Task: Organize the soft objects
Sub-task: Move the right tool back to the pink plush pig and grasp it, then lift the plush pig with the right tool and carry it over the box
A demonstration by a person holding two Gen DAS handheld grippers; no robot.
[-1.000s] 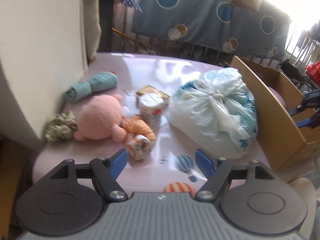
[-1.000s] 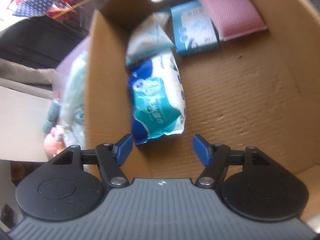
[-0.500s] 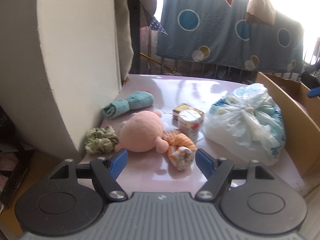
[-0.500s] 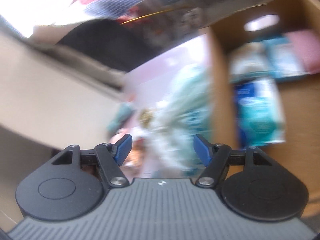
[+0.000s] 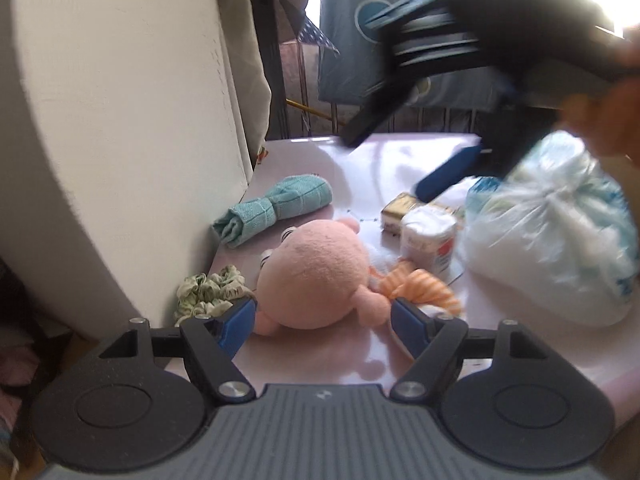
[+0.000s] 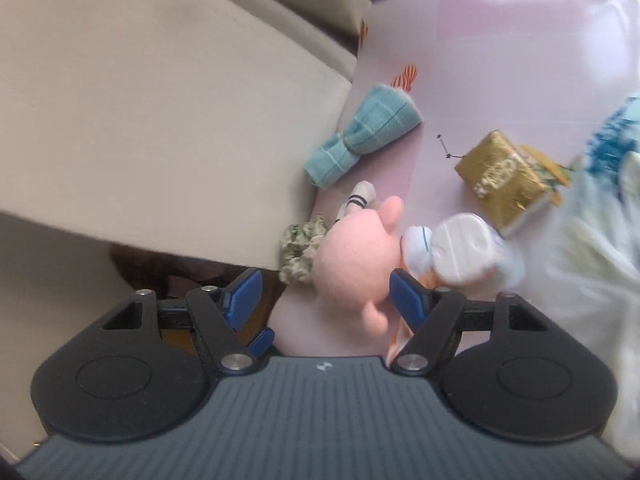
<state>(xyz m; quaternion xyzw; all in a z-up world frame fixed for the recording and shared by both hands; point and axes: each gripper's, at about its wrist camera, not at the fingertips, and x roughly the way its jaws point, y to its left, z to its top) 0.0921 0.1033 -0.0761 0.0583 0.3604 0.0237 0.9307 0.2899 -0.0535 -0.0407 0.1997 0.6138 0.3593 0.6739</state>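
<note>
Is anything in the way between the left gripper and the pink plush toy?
Nothing visible is. The left gripper is open, and the pink plush toy lies right ahead between its fingers. The green scrunchie sits off to the side.

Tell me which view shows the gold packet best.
The right wrist view: the gold packet lies in plain sight from above, its foil top and lettering visible. In the left wrist view only a sliver shows, behind the white roll and under the right claw.
</note>
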